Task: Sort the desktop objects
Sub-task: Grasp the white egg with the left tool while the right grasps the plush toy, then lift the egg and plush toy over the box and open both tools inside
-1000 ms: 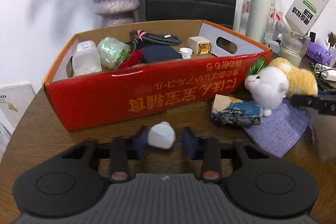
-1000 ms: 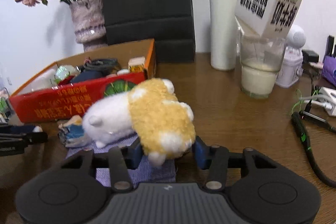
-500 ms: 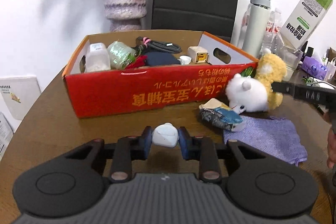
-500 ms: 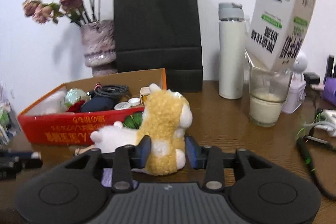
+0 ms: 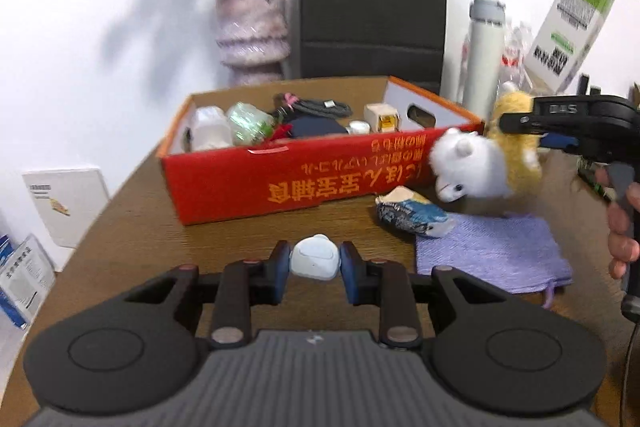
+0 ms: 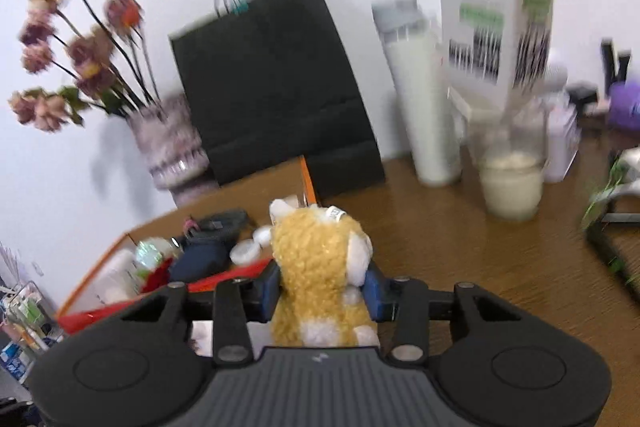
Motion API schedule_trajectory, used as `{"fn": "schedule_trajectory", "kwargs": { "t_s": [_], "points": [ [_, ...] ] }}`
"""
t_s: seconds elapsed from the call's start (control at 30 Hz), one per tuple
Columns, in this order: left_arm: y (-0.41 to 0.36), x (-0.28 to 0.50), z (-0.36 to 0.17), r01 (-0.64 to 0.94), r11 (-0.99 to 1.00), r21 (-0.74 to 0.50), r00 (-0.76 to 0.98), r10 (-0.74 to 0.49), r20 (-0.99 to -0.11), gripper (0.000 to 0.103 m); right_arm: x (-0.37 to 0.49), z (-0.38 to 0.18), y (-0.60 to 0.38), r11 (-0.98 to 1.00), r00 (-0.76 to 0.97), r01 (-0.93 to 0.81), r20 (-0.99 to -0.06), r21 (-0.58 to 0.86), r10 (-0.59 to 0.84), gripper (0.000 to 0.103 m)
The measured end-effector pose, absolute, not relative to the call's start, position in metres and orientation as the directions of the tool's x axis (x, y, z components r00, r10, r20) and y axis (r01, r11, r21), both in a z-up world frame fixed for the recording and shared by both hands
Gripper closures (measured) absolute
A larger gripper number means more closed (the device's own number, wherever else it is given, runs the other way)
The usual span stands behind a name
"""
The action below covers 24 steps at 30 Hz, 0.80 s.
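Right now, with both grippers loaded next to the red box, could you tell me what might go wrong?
1. The right gripper is closing on only the rear of the plush toy; its white head hangs free and may catch the red box wall.
2. The glass of milk stands close on the right; a wide swing could tip it.
3. The left gripper pinches the small white case at its sides; it might slip.

Desk: matt wood grain. Red box: smooth printed cardboard. Plush toy: fluffy cloth pile. Purple pouch: coarse woven cloth. Earbud case: smooth plastic.
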<state>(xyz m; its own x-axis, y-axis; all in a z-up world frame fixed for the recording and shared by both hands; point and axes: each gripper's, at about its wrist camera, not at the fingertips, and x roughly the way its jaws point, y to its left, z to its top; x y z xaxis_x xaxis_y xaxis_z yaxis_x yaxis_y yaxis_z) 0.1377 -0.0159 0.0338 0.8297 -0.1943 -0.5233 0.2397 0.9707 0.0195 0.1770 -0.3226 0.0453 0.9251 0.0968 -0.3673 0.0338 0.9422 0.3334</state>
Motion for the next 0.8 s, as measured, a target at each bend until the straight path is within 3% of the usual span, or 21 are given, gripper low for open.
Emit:
{"fn": "schedule_trajectory", "kwargs": {
  "t_s": [0.17, 0.47, 0.6, 0.8],
  "points": [
    [-0.008, 0.092, 0.056, 0.202, 0.979, -0.039, 0.858, -0.196, -0.475, 0.075, 0.101, 0.074, -0.304, 0.958, 0.950, -0.048, -0.282, 0.284, 0.131, 0.062],
    [-0.004, 0.009, 0.075, 0.169, 0.982, -0.086, 0.876, -0.189, -0.444, 0.075, -0.012, 0.068, -0.252, 0.979, 0.927, -0.156, -0.323, 0.135, 0.192, 0.062],
    [-0.008, -0.017, 0.077, 0.198, 0.979, -0.056, 0.877, -0.202, -0.435, 0.075, -0.047, 0.062, -0.244, 0.975, 0.917, -0.178, -0.337, 0.135, 0.214, 0.062],
    [-0.008, -0.015, 0.093, 0.201, 0.978, -0.054, 0.900, -0.206, -0.384, 0.075, -0.050, 0.079, -0.246, 0.979, 0.937, -0.170, -0.287, 0.116, 0.197, 0.062]
  ]
}}
